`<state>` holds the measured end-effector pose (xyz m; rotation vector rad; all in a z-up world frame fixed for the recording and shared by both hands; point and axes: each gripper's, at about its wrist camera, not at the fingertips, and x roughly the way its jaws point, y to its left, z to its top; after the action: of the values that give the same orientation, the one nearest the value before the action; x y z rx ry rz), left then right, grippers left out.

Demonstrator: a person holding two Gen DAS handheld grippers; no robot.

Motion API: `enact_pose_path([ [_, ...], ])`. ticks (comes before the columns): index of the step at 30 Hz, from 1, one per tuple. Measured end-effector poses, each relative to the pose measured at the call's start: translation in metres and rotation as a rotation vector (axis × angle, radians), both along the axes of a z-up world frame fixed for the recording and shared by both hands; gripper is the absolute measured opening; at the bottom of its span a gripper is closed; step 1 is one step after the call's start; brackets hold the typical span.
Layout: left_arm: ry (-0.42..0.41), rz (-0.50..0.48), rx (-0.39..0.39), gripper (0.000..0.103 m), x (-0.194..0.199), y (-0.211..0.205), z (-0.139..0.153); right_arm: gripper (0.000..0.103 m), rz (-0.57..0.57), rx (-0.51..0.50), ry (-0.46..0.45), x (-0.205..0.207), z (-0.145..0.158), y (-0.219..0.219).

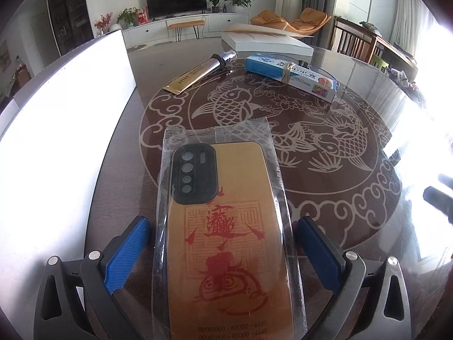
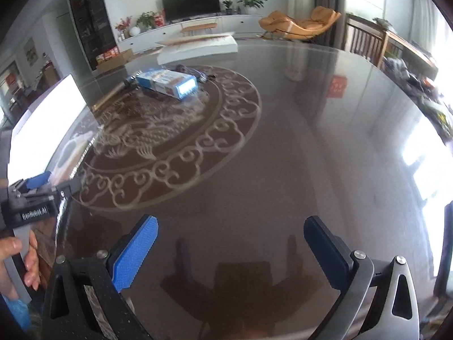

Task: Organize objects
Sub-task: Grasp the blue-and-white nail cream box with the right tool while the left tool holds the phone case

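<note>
Two hand-held grippers work above a glossy round table [image 2: 283, 155] in a living room. Left gripper [image 1: 223, 235]: its blue-padded jaws stand spread as wide as they go, on either side of a gold phone case [image 1: 223, 226] sealed in a clear plastic sleeve. The pads are clear of the sleeve, and the case lies flat on the glass, its black camera surround pointing away from the gripper and red calligraphy and a dragon motif printed across its back. Right gripper [image 2: 230, 243]: jaws likewise wide apart with nothing between them, hanging over a bare stretch of dark glass that mirrors its own frame.

Beyond the case, at the far rim of the table's pale carp-and-cloud medallion [image 1: 297, 130], a gold and silver tube [image 1: 203, 70] rests at a slant, and well apart to its right a blue and white carton [image 1: 291, 73] bound with a rubber band lies flat. Farther back sits a flat white box [image 1: 266, 42]. A large white panel [image 1: 65, 107] runs along the table's left edge. From the right wrist view, a person's hand [image 2: 19, 263] grips the handle of the left gripper at the lower left. A television [image 1: 175, 0], potted plants and an orange lounge chair [image 1: 294, 19] line the far wall.
</note>
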<state>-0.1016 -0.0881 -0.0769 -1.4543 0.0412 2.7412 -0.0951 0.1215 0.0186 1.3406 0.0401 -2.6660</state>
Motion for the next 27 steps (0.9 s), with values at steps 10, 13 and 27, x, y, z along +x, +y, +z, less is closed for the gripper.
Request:
enact_pose_path([
  [10,0.0,-0.001,0.0,0.103,0.0,0.0,0.0,0.09,0.315,0.005,-0.004,-0.175,0.025,-0.107],
  [13,0.0,-0.001,0.0,0.103,0.0,0.0,0.0,0.086,0.33,0.075,-0.049,-0.198,0.009,-0.126],
  [27,0.0,-0.002,0.001,0.103,0.0,0.0,0.0,0.042,0.299,0.09,-0.116,-0.189,-0.03,-0.118],
])
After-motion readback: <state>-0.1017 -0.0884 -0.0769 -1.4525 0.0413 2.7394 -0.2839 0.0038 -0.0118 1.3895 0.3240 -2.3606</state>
